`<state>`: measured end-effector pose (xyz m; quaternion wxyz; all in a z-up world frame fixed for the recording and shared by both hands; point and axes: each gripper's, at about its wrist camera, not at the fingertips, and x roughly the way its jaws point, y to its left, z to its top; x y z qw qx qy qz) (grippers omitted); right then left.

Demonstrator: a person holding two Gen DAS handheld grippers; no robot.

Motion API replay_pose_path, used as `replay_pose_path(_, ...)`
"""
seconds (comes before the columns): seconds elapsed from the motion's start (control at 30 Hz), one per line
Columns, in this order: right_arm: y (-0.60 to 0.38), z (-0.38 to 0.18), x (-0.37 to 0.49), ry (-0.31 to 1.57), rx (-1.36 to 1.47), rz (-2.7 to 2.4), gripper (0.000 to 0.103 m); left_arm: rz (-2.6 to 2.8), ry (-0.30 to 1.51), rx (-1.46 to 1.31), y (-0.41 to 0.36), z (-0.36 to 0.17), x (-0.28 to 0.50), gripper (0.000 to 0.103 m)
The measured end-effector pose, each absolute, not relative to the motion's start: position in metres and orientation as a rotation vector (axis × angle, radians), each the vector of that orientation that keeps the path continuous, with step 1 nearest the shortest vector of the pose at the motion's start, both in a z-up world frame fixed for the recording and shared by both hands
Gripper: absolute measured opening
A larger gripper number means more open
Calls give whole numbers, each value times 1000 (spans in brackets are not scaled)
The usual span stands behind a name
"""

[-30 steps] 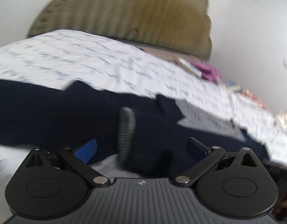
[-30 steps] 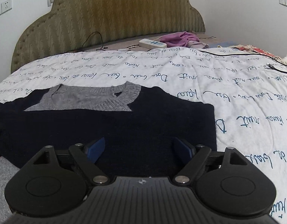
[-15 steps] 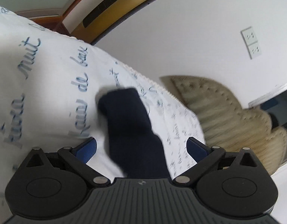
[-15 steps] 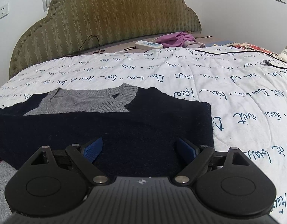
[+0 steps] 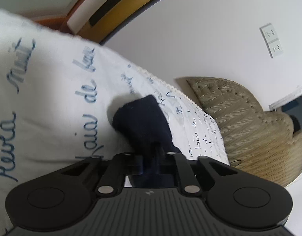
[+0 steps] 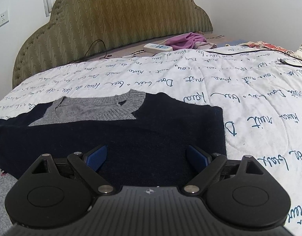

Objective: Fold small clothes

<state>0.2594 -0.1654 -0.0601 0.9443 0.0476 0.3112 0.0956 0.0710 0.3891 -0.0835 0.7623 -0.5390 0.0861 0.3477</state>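
- On the white script-printed quilt [image 6: 219, 82] one navy sweater with a grey knit collar [image 6: 115, 135] is lying flat, its front facing up, close under the right gripper [image 6: 146, 157].
- Right gripper is hovering with its blue pads spread wide, the jaws having just been opening a touch further; nothing is caught between them, only sweater body showing underneath.
- Left gripper [image 5: 152, 165] is clamping right down now, jaws having just been closing, pinching one dark navy sleeve [image 5: 143, 122] that is trailing out across the quilt.
- Judging by the knit, this one is going to be soft, floppy and light, stretching rather than holding shape; cuffs, hem and shoulder seams look like the sensible grab points.
- Count so far: one sweater, two grippers, one olive padded headboard [image 6: 119, 17], one purple garment [image 6: 188, 39] and one white power strip [image 6: 157, 47] sitting up by the headboard.
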Motion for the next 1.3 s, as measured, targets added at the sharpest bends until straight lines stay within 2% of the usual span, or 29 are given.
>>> replay_pose_path(0.2, -167, -60, 260, 632, 119, 206, 92, 656, 184, -866, 332, -25, 107, 4)
replay_pose_path(0.37, -168, -60, 261, 630, 124, 208, 92, 285, 228, -417, 183, 17, 167, 4)
replay_pose_path(0.5, -169, -60, 261, 630, 134, 210, 92, -11, 405, -269, 75, -12, 196, 4)
replay_pose_path(0.6, -173, -61, 262, 631, 157, 218, 92, -110, 642, -84, 14, -50, 218, 7)
replay_pose_path(0.67, -173, -61, 262, 631, 165, 221, 92, -97, 679, 60, -11, -61, 215, 8)
replay_pose_path(0.7, -173, -61, 262, 631, 164, 221, 92, -93, 652, 121, -18, -59, 210, 15)
replay_pose_path(0.73, -173, -61, 262, 631, 163, 220, 93, -108, 629, 172, -22, -55, 203, 35)
replay_pose_path(0.77, -172, -61, 262, 631, 162, 220, 93, -140, 607, 189, -24, -51, 194, 50)
replay_pose_path(0.8, -172, -61, 262, 631, 162, 222, 93, -164, 574, 174, -24, -48, 183, 82)
replay_pose_path(0.83, -173, -61, 262, 631, 166, 225, 94, -171, 525, 138, -15, -43, 176, 95)
replay_pose_path(0.9, -174, -61, 263, 631, 172, 229, 94, -161, 454, 35, 0, -37, 160, 96)
replay_pose_path(1.07, -172, -60, 262, 636, 160, 229, 97, -83, 488, -338, 59, -48, 152, 96)
replay_pose_path(1.13, -168, -60, 263, 650, 137, 239, 101, -47, 494, -421, 73, -58, 151, 96)
replay_pose_path(1.2, -160, -55, 268, 688, 79, 238, 102, -38, 519, -467, 78, -70, 157, 96)
replay_pose_path(1.27, -151, -41, 272, 725, 105, 229, 94, -31, 534, -470, 78, -71, 162, 97)
replay_pose_path(1.3, -151, -34, 271, 726, 191, 275, 95, -30, 534, -462, 78, -72, 164, 99)
